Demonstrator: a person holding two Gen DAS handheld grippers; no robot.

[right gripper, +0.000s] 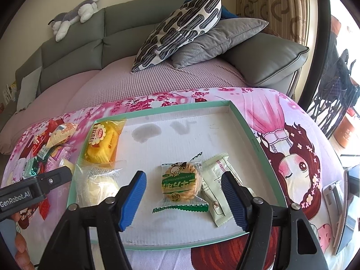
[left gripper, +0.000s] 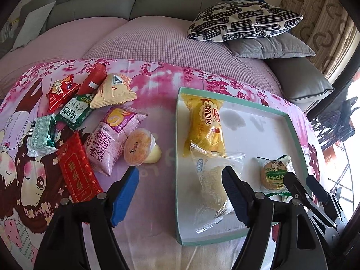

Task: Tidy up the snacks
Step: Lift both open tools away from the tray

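A white tray with a green rim [left gripper: 265, 121] [right gripper: 180, 144] lies on the pink cartoon cloth. In it are a yellow bread pack [left gripper: 205, 123] [right gripper: 103, 141], a clear-wrapped cake [left gripper: 213, 184] [right gripper: 96, 186], a green-wrapped round biscuit [left gripper: 273, 174] [right gripper: 181, 184] and a pale green sachet [right gripper: 219, 186]. A pile of snacks lies left of the tray: a pink Swiss-roll pack [left gripper: 112, 139], an orange jelly cup [left gripper: 138, 149], a red pack [left gripper: 77, 168]. My left gripper [left gripper: 180, 191] is open and empty over the tray's left edge. My right gripper [right gripper: 183, 199] is open, its fingers on either side of the biscuit and just above it.
A grey sofa with a patterned pillow [left gripper: 243, 20] [right gripper: 180, 27] and a grey cushion [right gripper: 216, 40] stands behind the cloth. A plush cat [right gripper: 74, 13] lies on the sofa back. A dark chair [right gripper: 333, 94] stands at the right by the curtain.
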